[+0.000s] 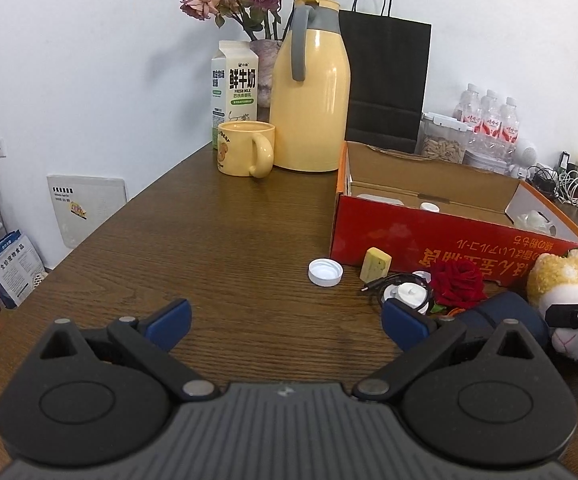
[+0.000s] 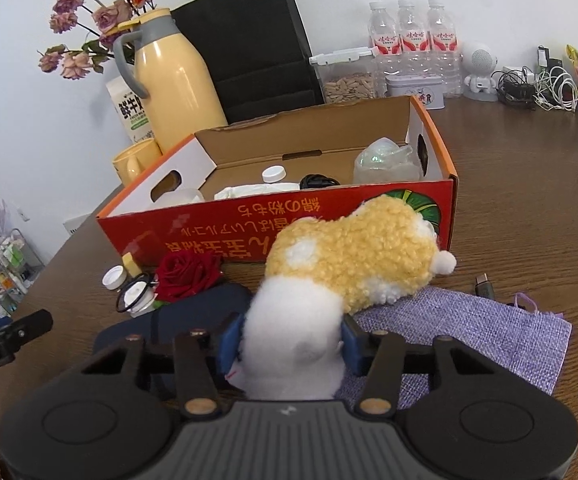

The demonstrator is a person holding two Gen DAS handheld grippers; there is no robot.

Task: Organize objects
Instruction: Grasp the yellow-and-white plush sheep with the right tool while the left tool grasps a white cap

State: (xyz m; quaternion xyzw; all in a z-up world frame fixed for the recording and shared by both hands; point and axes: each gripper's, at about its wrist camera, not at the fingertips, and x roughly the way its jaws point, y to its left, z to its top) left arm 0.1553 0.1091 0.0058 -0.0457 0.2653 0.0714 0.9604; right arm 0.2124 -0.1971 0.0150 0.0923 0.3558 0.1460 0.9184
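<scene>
My right gripper (image 2: 291, 340) is shut on the white lower part of a yellow-and-white plush toy (image 2: 349, 256), which lies across a purple woven pouch (image 2: 469, 332) in front of the red cardboard box (image 2: 209, 236). The toy (image 1: 561, 280) also shows at the right edge of the left wrist view. My left gripper (image 1: 285, 316) stands open above bare table, nothing between its fingers. Beside the box (image 1: 429, 232) lie a red rose (image 1: 459, 280), a white cap (image 1: 325, 272), a yellow block (image 1: 375, 265), a small white jar (image 1: 407, 294) ringed by black cable, and a dark blue pouch (image 2: 193, 316).
A yellow thermos (image 1: 309, 100), mug (image 1: 245, 152), milk carton (image 1: 235, 84) and black paper bag (image 1: 385, 80) stand at the back. Water bottles (image 2: 413, 36), a seed jar (image 2: 349, 80) and tangled cables (image 2: 537, 84) line the wall. The box holds white items and a black cable.
</scene>
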